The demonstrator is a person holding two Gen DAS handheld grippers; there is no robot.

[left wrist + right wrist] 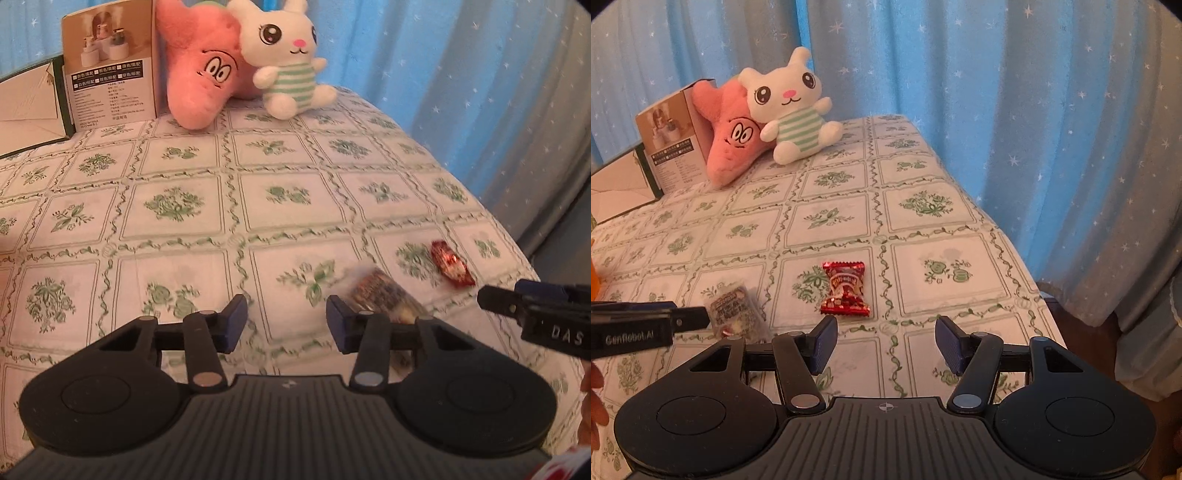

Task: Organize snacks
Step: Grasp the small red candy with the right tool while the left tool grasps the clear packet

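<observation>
The left gripper (286, 319) is partly open and holds nothing; the clear snack pack (384, 295) lies just beyond its right finger. The right gripper (886, 343) stands wide and empty, the red candy (845, 288) just ahead on the tablecloth (942, 206).

both grippers point down at a slant, side by side, the left gripper (286, 319) with jaws partly apart and nothing between its pads, the right gripper (886, 341) with jaws wider, empty too.
</observation>
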